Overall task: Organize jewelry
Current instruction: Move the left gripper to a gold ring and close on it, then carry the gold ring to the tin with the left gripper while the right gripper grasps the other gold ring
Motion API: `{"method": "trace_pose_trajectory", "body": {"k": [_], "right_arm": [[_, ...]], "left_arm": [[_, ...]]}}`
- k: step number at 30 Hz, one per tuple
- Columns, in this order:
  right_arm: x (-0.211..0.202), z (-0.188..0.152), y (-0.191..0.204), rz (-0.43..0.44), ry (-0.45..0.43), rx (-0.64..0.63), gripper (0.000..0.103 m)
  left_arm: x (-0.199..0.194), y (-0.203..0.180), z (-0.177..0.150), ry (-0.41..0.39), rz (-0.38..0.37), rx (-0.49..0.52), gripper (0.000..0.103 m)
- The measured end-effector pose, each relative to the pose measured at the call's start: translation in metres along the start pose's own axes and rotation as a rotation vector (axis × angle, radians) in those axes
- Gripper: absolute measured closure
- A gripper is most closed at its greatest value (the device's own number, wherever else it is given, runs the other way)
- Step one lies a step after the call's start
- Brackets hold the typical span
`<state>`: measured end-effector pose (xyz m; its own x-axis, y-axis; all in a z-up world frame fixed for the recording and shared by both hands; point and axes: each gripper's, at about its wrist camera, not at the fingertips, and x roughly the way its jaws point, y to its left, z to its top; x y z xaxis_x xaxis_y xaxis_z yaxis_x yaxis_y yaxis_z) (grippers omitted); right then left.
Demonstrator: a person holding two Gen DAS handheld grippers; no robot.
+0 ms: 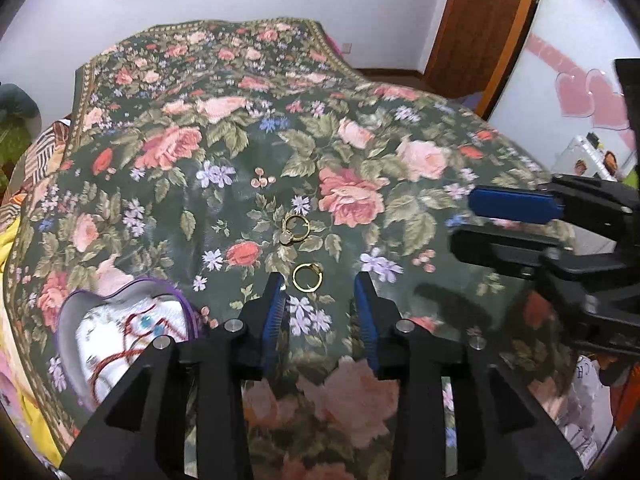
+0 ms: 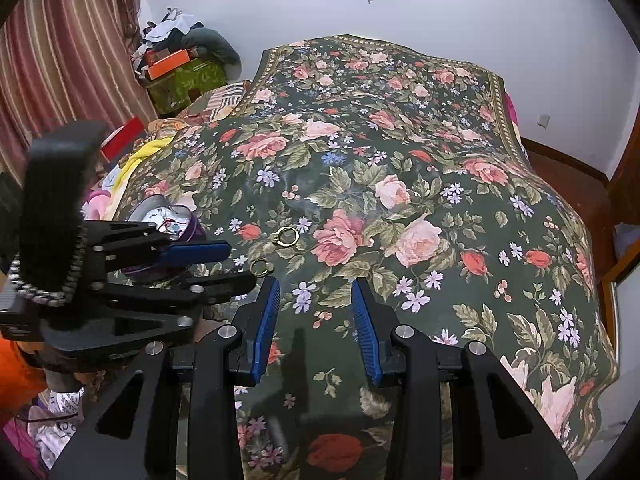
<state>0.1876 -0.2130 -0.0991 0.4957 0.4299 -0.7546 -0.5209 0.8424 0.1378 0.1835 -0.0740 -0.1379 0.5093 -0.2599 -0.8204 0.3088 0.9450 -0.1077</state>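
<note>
Left wrist view: a woven floral cover (image 1: 352,140), dark green with pink roses, is draped over a bed. Two thin gold rings lie on it: a ring with a pale stone (image 1: 295,229) and, nearer, a plain-looking gold ring (image 1: 307,277), just apart. A heart-shaped tin (image 1: 120,332) with a purple rim sits at lower left, its contents blurred, perhaps cord. The left gripper (image 1: 320,282), black with ribbed blue pads, stands partly open and empty, the nearer ring just ahead of its tips. The right gripper (image 2: 316,286) is likewise partly open, holding nothing, over bare cloth.
</note>
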Motion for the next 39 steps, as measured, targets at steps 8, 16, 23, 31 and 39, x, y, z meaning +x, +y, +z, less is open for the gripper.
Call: {"method": "trace_pose_trajectory", "body": {"k": [8, 16, 23, 31, 39], "right_arm": [[0.008, -0.001, -0.01, 0.016, 0.01, 0.021, 0.069], [0.01, 0.0, -0.011, 0.011, 0.019, 0.021, 0.069], [0.009, 0.006, -0.006, 0.002, 0.016, 0.003, 0.069], [0.011, 0.01, 0.0, -0.002, 0.02, -0.009, 0.069], [0.019, 0.014, 0.006, 0.006, 0.036, -0.014, 0.069]], "left_arm": [[0.025, -0.002, 0.001, 0.018, 0.038, 0.03, 0.073], [0.027, -0.001, 0.0, 0.012, 0.018, 0.03, 0.089], [0.004, 0.002, 0.006, -0.043, 0.008, 0.022, 0.098], [-0.031, 0.013, 0.011, -0.13, 0.009, -0.002, 0.098], [-0.063, 0.031, 0.013, -0.192, 0.024, -0.028, 0.098]]}}
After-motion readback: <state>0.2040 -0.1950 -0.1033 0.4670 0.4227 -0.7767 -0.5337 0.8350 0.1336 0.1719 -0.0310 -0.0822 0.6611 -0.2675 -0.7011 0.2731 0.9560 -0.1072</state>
